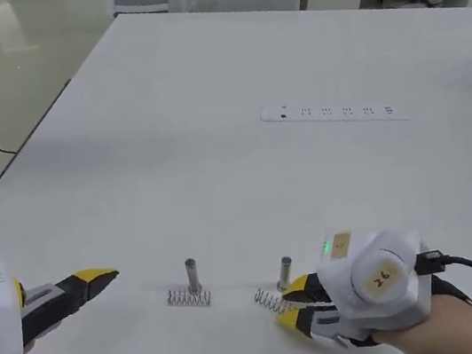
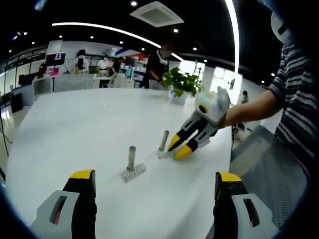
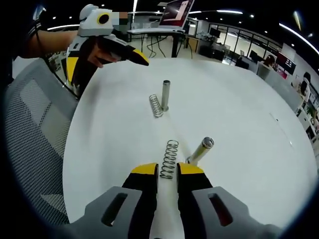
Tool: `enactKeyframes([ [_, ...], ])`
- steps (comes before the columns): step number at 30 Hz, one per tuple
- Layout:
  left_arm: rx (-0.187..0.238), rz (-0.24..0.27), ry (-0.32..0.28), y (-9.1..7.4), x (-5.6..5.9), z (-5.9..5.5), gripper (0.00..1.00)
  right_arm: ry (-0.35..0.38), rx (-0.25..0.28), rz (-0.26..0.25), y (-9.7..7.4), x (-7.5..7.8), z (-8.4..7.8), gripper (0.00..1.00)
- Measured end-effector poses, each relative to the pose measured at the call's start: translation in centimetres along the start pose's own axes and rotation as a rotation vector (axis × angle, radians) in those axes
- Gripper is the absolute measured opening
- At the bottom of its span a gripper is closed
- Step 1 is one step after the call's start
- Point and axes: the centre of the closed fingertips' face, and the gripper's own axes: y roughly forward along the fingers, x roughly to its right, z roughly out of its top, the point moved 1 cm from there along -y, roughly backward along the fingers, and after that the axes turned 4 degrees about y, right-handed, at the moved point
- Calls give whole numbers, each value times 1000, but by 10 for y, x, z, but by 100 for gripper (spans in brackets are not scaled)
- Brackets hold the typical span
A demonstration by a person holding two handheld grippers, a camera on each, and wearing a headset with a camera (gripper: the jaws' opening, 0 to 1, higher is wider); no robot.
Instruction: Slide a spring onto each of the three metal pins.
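Fingers of right gripper, angled low, pinch spring; left gripper hovers spread wide.

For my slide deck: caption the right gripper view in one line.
Right gripper, tips bracketing a spring beside one metal pin; a second spring and second pin sit beyond.
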Motion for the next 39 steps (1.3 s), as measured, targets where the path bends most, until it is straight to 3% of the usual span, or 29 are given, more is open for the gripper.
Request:
enactKeyframes([
  [7, 3, 0, 0, -1, 1, 2, 97, 30, 10, -4, -4, 5, -4, 8],
  [15, -5, 1, -3, -2, 5, 0, 97, 0, 17, 5, -5, 4, -3, 8],
  [22, 2, -13, 3, -2, 10, 3, 96, -33, 46, 17, -18, -3, 6, 8],
  [32, -2, -54, 4, 0, 21, 2, 94, -53, 60, 13, -42, 2, 6, 8],
  [39, -13, -86, 7, 4, 26, -1, 89, -86, 100, 41, -65, -3, 15, 8],
])
